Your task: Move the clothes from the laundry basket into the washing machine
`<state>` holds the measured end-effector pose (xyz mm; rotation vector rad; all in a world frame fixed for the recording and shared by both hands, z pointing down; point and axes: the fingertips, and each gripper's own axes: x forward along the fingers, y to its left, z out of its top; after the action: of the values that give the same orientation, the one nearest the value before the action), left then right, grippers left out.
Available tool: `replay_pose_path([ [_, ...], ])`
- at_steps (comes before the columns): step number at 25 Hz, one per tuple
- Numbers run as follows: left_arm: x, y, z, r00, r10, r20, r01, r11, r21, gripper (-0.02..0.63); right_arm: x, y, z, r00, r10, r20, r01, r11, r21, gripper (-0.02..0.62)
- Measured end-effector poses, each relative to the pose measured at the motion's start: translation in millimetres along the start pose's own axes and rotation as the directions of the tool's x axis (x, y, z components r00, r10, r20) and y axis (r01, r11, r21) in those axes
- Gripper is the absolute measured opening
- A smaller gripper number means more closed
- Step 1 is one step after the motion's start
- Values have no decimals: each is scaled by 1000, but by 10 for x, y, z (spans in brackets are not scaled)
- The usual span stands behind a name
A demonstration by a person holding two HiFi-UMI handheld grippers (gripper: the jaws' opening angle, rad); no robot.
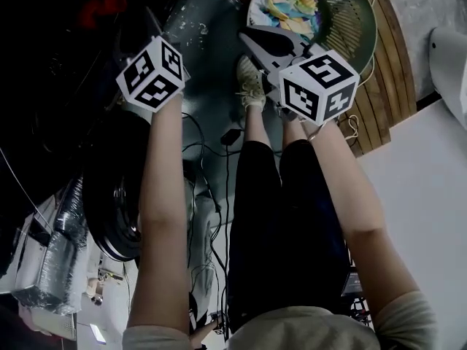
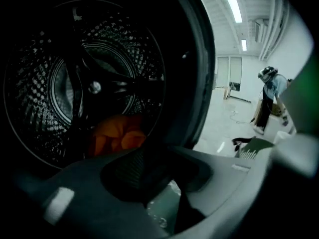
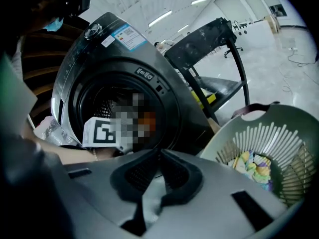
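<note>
The washing machine (image 3: 164, 83) is showing a blue and white sticker (image 3: 128, 35) on its top edge and a small badge (image 3: 144, 73) above the door opening, but the print on both is coming out too small for me to read. An orange garment (image 2: 117, 136) is lying crumpled at the bottom of the perforated steel drum (image 2: 40, 83). The left gripper (image 2: 149, 153) is hanging at the drum's mouth above that garment, its jaws standing narrowly apart with nothing between them. The right gripper (image 3: 158, 156) is pointing between the machine and the laundry basket (image 3: 249, 116), its pads pressing together on nothing. The basket, pale green with slatted walls, is sitting just to the right of the machine, and a bunched cloth of yellow, blue and purple patches (image 3: 254, 166) is lying in its bottom.
</note>
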<state>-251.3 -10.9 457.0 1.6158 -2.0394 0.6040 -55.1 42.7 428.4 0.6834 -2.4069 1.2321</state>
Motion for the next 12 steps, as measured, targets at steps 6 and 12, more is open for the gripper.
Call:
replay_pose_path([
  [6,-581,-784,-87,984,-178,-12,176,980,-93,124,-194,-298,-183,994,-44,-98,43,999,-5,20],
  [12,-880,-1530,-189,934,-356,-26,354,933,-61,20,-55,-1035,-521,968,-172,-181,169,985,-31,139],
])
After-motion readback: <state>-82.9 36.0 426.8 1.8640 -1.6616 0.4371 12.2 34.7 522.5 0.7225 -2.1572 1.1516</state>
